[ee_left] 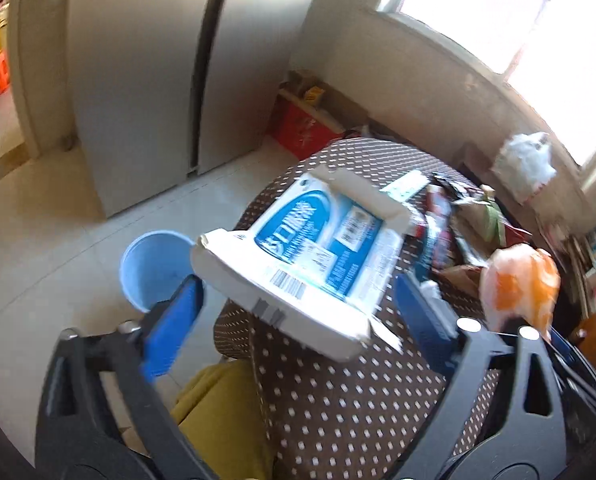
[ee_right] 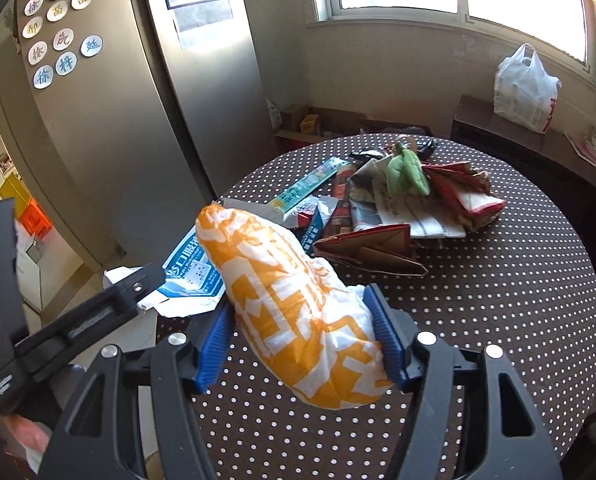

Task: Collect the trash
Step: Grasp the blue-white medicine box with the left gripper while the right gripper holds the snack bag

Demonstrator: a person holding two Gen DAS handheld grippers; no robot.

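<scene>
Right wrist view: our right tool (ee_right: pixel 301 340) clamps the orange-and-white bag (ee_right: pixel 294 304) above the dotted surface (ee_right: pixel 497 300), while our left tool (ee_left: pixel 298 300) gapes around the flattened blue-and-white carton (ee_left: pixel 305 252) at the surface's edge, pads clear.

Motion blur smears the white-and-blue carton's (ee_left: pixel 305 248) print; we cannot read it. Blue bucket (ee_left: pixel 154 268), left of centre: carton and finger hide its right rim. Wrapper heap (ee_right: pixel 409 204), upper centre: pieces overlap, individual items indistinct. White bag (ee_left: pixel 523 166), upper right: blurred.
</scene>
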